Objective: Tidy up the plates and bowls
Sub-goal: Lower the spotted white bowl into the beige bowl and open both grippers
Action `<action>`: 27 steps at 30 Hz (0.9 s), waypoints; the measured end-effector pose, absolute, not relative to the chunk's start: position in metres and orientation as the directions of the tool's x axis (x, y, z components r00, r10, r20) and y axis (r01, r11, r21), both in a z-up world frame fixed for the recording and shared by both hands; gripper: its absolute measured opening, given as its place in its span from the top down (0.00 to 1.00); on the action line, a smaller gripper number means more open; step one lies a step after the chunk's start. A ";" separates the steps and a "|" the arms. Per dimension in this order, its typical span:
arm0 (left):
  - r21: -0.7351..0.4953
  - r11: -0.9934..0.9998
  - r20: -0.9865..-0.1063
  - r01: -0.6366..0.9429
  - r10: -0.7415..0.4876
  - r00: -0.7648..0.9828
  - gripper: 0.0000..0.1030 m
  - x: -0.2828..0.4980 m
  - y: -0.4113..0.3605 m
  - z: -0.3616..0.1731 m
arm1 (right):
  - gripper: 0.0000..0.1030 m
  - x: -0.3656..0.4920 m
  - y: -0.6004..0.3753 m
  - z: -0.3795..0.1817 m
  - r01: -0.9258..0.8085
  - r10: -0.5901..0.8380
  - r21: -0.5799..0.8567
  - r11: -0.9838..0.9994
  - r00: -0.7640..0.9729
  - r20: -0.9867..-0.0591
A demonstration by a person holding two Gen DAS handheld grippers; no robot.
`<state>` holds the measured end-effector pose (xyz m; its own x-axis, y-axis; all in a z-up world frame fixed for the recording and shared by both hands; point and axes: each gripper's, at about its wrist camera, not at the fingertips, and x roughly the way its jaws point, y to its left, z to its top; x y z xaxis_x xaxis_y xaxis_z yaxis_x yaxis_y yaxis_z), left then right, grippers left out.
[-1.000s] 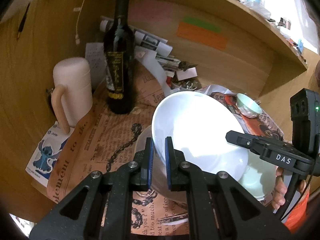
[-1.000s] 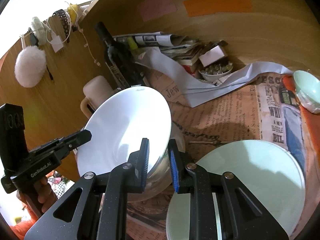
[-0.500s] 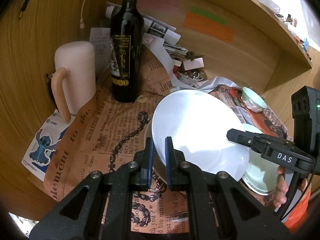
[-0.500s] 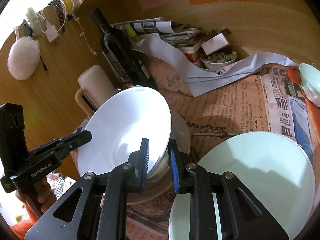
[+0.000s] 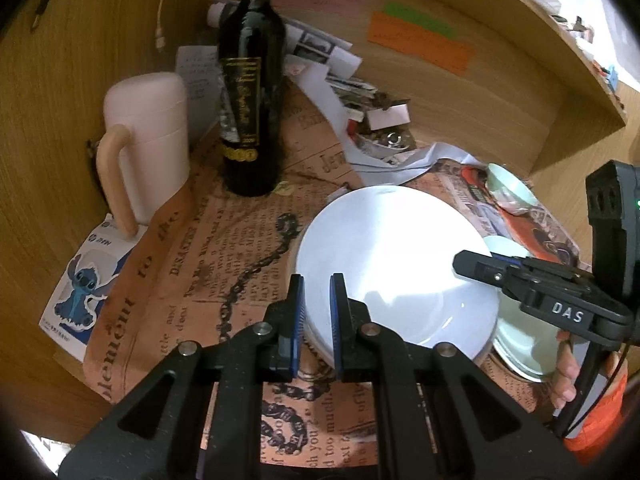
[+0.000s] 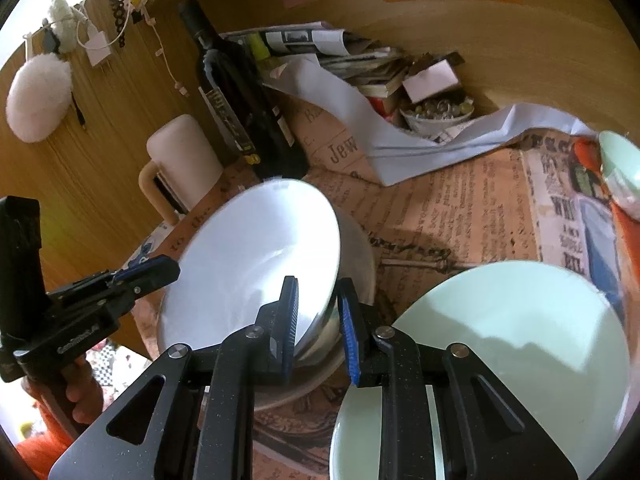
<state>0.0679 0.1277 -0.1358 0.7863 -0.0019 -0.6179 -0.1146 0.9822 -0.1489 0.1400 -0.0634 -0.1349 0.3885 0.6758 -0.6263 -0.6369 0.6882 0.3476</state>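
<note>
Bowl (image 5: 394, 272), white and wide, hangs tilted between both tongs: the left tongs (image 5: 317, 322) are clenched on its near rim and the right tongs (image 6: 318, 322) pinch the opposite rim. It sits just above a second white dish (image 6: 360, 264) on the newspaper-covered table (image 5: 192, 256), with a pale green plate (image 6: 516, 344) just beside it. To nest it cleanly, I would level the bowl first, centre it over the dish below, lower both sides evenly, and let go only once it rests.

Both the left gripper (image 5: 317, 320) and right gripper (image 6: 318, 330) angle downward, jaws clamped nearly shut.
</note>
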 end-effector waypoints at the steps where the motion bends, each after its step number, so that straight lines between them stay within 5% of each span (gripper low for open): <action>1: -0.137 0.985 -0.610 -0.108 0.002 0.793 0.91 0.067 0.125 -0.134 | 0.80 0.140 -0.063 -0.134 -0.639 0.674 0.342 0.689 0.392 -0.626; 12: -0.112 0.986 -0.607 -0.120 0.028 0.794 0.90 0.071 0.119 -0.132 | 0.77 0.135 -0.057 -0.134 -0.669 0.638 0.253 0.699 0.422 -0.644; 20: -0.134 0.981 -0.602 -0.140 0.031 0.798 0.86 0.066 0.124 -0.126 | 0.43 0.122 -0.051 -0.122 -0.691 0.621 0.152 0.707 0.503 -0.601; 22: -0.141 0.980 -0.596 -0.139 0.028 0.802 0.84 0.065 0.124 -0.123 | 0.41 0.120 -0.052 -0.115 -0.696 0.635 0.157 0.701 0.507 -0.583; 27: -0.155 0.979 -0.547 -0.132 0.026 0.837 0.48 0.061 0.117 -0.108 | 0.41 0.123 -0.063 -0.100 -0.695 0.658 0.182 0.696 0.515 -0.549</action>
